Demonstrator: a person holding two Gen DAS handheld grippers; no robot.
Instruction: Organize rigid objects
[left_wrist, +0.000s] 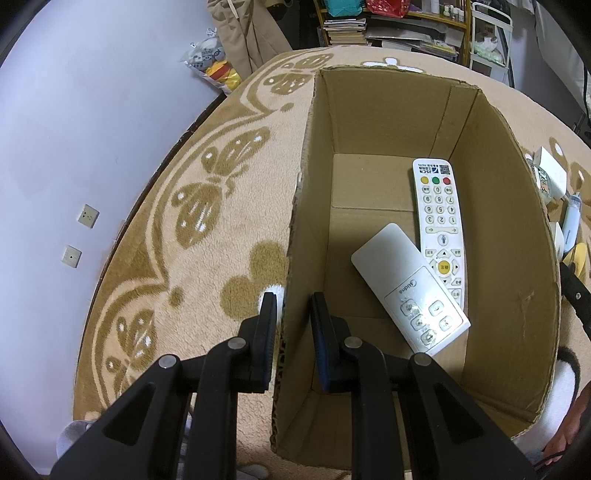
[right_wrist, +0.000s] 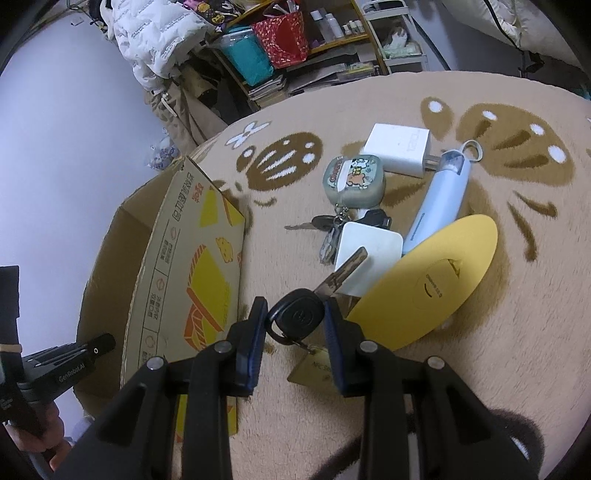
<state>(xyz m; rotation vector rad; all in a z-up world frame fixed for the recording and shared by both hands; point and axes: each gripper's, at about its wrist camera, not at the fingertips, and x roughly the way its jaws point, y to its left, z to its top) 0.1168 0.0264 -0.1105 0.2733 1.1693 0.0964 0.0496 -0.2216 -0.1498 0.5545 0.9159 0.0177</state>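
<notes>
An open cardboard box (left_wrist: 509, 258) stands on the patterned blanket; it also shows in the right wrist view (right_wrist: 192, 258). Inside lie a white numbered remote (left_wrist: 439, 218) and a white Midea remote (left_wrist: 410, 291). My left gripper (left_wrist: 291, 310) straddles the box's left wall, one finger outside, one inside, with a small gap to the cardboard. My right gripper (right_wrist: 295, 317) is shut on the black head of a key (right_wrist: 299, 315) with a gold tag (right_wrist: 310, 365), just right of the box.
On the blanket right of the box lie a yellow oval item (right_wrist: 428, 280), a white square block (right_wrist: 369, 254), a light blue tube-shaped device (right_wrist: 439, 199), a white charger (right_wrist: 399, 147), a grey cartoon case with keys (right_wrist: 354, 181). Shelves and clutter stand behind.
</notes>
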